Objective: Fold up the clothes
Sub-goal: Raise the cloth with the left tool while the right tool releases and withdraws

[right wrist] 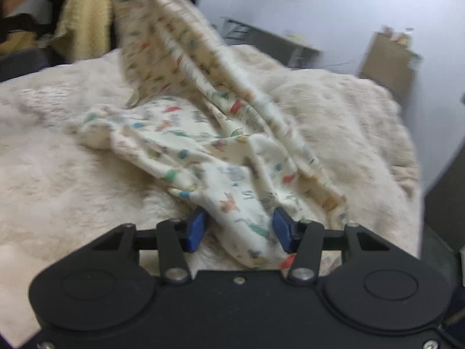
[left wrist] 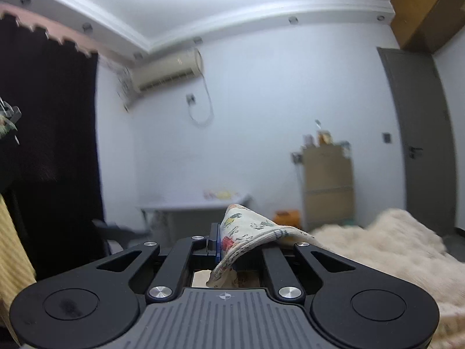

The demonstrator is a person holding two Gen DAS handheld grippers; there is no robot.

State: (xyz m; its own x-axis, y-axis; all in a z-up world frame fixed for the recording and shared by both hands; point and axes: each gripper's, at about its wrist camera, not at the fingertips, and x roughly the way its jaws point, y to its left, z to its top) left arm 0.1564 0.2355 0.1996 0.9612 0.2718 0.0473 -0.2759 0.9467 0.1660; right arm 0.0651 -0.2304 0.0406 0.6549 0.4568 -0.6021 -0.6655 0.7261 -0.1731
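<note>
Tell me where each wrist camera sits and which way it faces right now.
Left wrist: sits behind the left gripper, raised and level, facing the far wall and door; jaws shut on the printed garment.
Right wrist: sits behind the right gripper, angled down at the furry blanket; jaws open around a bunch of the garment.
Shared: the garment, blanket, grey table and cardboard boxes.

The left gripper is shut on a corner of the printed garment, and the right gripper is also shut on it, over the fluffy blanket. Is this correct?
Not quite. The right gripper is open: in the right wrist view its blue pads stand apart on either side of the printed garment. The left gripper is indeed shut on a corner, above the fluffy blanket.
</note>
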